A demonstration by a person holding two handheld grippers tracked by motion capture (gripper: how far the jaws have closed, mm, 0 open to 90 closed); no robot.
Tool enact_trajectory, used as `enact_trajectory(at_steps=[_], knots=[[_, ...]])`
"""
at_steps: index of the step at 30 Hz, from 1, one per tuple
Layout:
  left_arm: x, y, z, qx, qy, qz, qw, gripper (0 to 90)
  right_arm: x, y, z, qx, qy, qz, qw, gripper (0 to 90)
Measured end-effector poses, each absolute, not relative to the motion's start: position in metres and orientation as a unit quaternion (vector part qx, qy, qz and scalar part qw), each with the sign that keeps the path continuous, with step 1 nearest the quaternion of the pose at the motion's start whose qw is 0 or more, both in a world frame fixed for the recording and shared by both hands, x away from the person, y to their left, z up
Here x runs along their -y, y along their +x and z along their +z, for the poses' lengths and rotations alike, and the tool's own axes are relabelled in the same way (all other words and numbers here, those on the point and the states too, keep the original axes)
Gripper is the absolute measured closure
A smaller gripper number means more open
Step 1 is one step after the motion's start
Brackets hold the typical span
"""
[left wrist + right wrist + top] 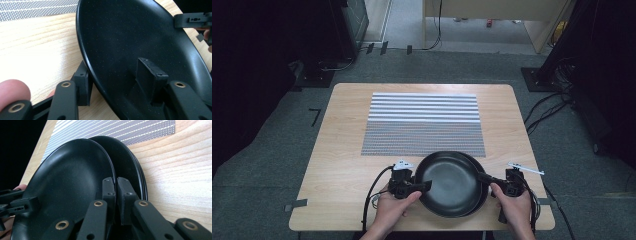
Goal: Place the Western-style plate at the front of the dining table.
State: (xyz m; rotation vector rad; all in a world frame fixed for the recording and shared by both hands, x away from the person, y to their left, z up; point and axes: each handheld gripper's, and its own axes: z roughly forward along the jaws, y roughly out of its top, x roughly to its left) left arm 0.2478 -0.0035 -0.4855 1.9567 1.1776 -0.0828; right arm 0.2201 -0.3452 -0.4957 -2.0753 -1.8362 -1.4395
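Left hand-held gripper pinches the near-left rim of the top plate; in the left gripper view its jaws straddle the edge, 1 pad inside the bowl, 1 under the rim, narrow and clamped on it. Right hand-held gripper grips the opposite rim; the right gripper view shows its 2 jaws nearly closed with the plate edge between them.

Top plate: black, shallow, matte with fine speckle. It sits at the front of the worktop, just short of the striped mat. Beneath it, offset toward the right and rear, is a lower plate of the same make; in the right gripper view there may be more than 1 rim stacked there, count uncertain. The top plate looks tilted, its left side raised off the wood in the left gripper view.

Judged step: separating the top plate from the stack, a 2-handed lift.

Doing it well:
- Keep both grips equal; a rim this thin and glossy could slide out of a loose pinch.
- Raise both sides together so the plate levels out, otherwise it may drag the lower plate along.
- Check that the right jaws hold 1 rim and not 2; the edges lie very close there.
- Lift straight up before travelling toward the mat.
- Mind the trailing cable near the left wrist.
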Motion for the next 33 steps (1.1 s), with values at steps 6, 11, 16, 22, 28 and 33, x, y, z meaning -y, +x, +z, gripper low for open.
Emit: enact_trajectory(at_steps=[6,11,16,22,28,33], knots=[[-0.005,0.251,-0.484,-0.469,0.774,-0.049,0.423,58.1,0.342,0.22,-0.498,0.588,-0.662,-0.464,0.014,84.6],[-0.009,0.252,-0.482,-0.467,0.774,-0.054,0.424,59.8,0.34,0.22,-0.499,0.591,-0.659,-0.464,0.013,84.2],[-0.013,0.252,-0.481,-0.465,0.774,-0.062,0.425,61.6,0.338,0.22,-0.5,0.592,-0.654,-0.47,0.015,81.8],[-0.014,0.254,-0.482,-0.466,0.773,-0.068,0.426,62.1,0.335,0.222,-0.505,0.59,-0.657,-0.469,0.024,81.4],[-0.017,0.255,-0.483,-0.463,0.771,-0.078,0.429,63.4,0.33,0.222,-0.506,0.579,-0.666,-0.47,0.012,80.5],[-0.02,0.255,-0.484,-0.467,0.766,-0.087,0.433,65.5,0.33,0.224,-0.509,0.556,-0.678,-0.481,0.027,81.5]])
